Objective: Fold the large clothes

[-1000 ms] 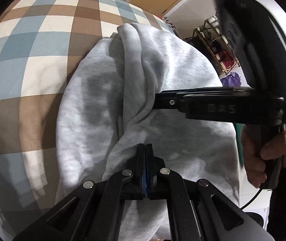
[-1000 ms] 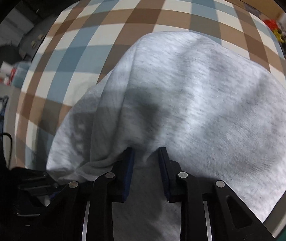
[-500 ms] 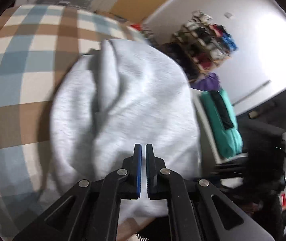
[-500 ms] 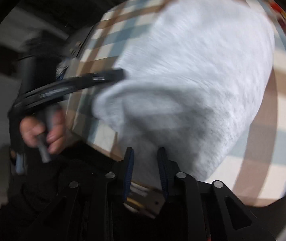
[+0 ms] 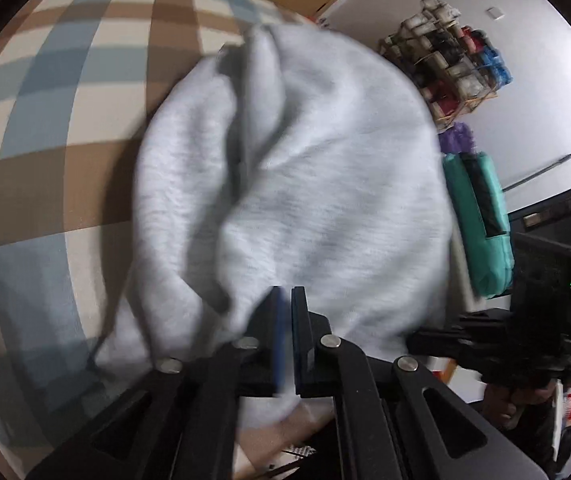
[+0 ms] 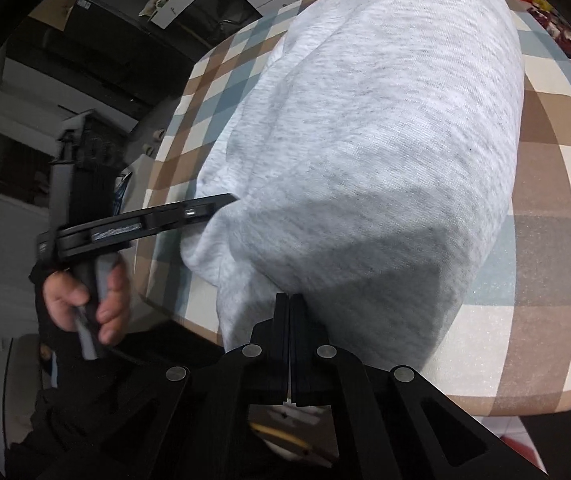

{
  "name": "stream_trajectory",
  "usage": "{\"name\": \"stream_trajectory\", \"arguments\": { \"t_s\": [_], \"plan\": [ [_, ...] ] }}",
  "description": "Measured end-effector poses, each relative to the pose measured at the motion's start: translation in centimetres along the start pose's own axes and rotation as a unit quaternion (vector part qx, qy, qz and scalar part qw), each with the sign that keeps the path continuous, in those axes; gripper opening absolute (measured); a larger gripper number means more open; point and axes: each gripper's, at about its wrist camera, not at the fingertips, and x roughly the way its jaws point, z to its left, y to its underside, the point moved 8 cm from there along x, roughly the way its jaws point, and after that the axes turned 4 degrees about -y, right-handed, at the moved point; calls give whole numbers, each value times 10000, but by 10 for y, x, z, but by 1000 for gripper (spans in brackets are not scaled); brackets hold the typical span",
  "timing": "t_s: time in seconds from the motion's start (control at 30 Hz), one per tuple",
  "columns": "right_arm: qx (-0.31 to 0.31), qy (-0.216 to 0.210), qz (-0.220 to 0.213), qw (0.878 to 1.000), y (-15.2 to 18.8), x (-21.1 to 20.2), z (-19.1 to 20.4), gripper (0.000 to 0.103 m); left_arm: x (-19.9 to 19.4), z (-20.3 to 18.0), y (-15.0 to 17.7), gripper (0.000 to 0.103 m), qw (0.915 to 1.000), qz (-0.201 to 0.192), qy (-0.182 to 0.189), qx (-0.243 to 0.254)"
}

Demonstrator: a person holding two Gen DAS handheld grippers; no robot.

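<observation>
- The left hand-held gripper (image 5: 284, 300) is clenched, its 2 fingers pressed together with only a thin slit between the blue pads. A fold of the grey sweatshirt (image 5: 305, 184) bunches over its left finger; whether cloth is pinched between the pads cannot be told.
- In the right wrist view, this same gripper (image 6: 225, 199) reaches in from the left with its tips at the sweatshirt's near-left fold, carried by the person's left hand (image 6: 85, 300) around the grip.
- The right hand-held gripper (image 6: 289, 300) has just been closing and is now clenched, fingers together at the sweatshirt's near hem (image 6: 365, 160). The tips touch the cloth's edge, but no fabric shows between them.
- In the left wrist view, the right gripper (image 5: 485, 344) appears dark and blurred at the lower right, just beside the sweatshirt's near-right edge, with the right hand (image 5: 513, 400) below it.
- The sweatshirt lies folded lengthwise into a long bundle on the tabletop (image 6: 545, 200), which is covered in a brown, blue and cream check. Its near end hangs over the front edge.
- Beyond the tabletop stand a shoe rack (image 5: 449, 64) against the white wall and a teal bag (image 5: 481, 224) below it.
</observation>
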Motion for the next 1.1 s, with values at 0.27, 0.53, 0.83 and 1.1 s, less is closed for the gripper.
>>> {"name": "stream_trajectory", "arguments": {
  "t_s": [0.27, 0.53, 0.83, 1.1],
  "plan": [
    [34, -90, -153, 9998, 0, 1, 2, 0, 30, -3, 34, 58, 9938, 362, -691, 788],
    [-13, 65, -354, 9994, 1, -1, 8, 0, 30, 9, 29, 57, 9982, 397, 4, 444],
    [-310, -974, -1514, 9832, -1, -78, 19, 72, -71, 11, -21, 102, 9952, -799, 505, -244],
    [706, -560, -1898, 9777, -20, -80, -65, 85, -16, 36, -67, 102, 9980, 170, -20, -603]
  ]
}}
